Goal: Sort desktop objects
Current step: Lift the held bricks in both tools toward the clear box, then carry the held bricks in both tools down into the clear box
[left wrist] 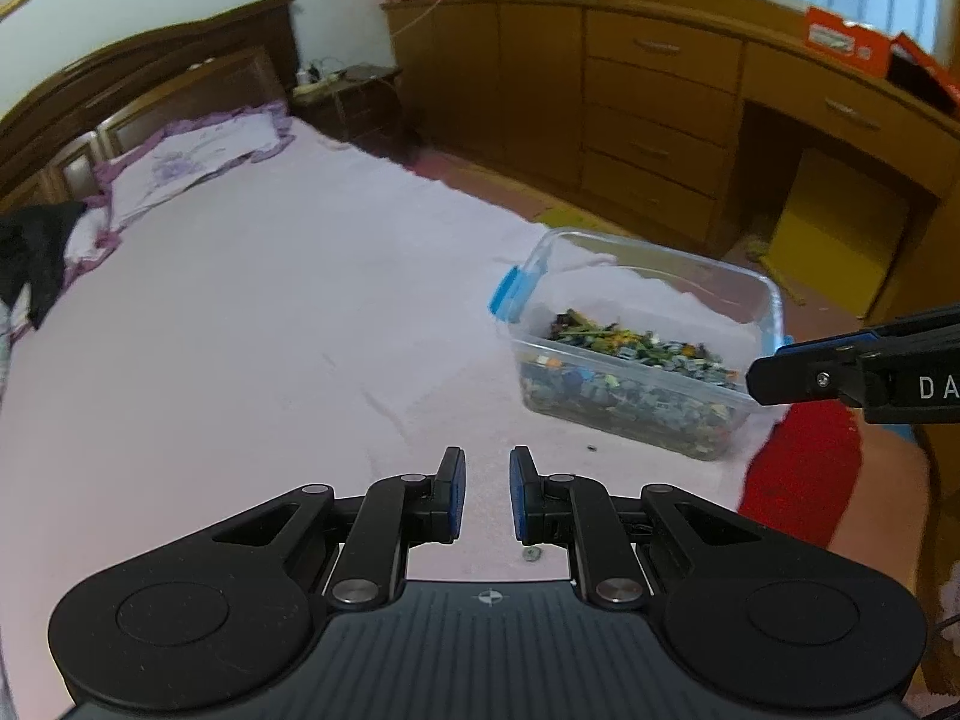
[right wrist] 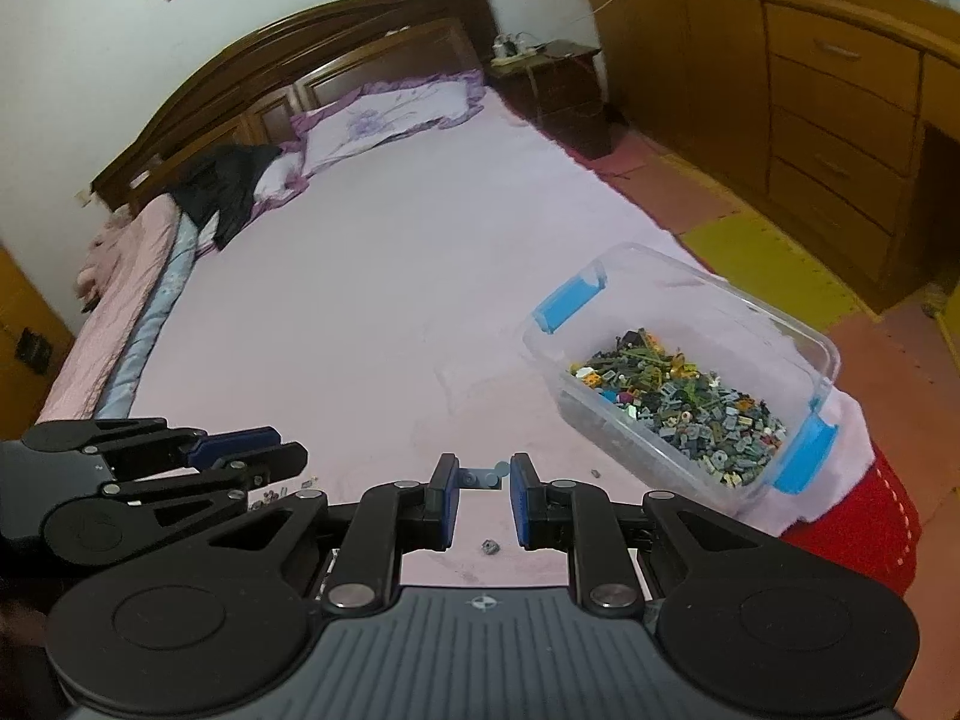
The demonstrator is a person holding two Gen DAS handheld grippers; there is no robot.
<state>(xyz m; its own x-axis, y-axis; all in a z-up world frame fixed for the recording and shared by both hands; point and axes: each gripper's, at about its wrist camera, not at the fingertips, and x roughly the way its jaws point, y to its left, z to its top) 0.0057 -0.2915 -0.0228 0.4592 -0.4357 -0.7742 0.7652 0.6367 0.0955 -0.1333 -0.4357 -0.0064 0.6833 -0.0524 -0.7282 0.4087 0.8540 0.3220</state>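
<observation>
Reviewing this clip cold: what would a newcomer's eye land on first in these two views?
The clear plastic bin with blue latches, heaped with tiny mixed building pieces, near the bed's right edge. Next, the right gripper, pinching a small blue-grey plate piece above the pink bedspread, where a few stray bits lie loose.

White capital letters "DA" stood on the black body of the right gripper [left wrist: 757, 385], at the right edge of the left wrist view, just beside the clear plastic box [left wrist: 648, 294]; the rest of the word ran out of the picture. An orange carton [left wrist: 843, 39] on the wooden desk top, well beyond the clear plastic box, bore a pale label, but its print was too small and blurred to read. No other text, number or brand could be read in either view.
</observation>
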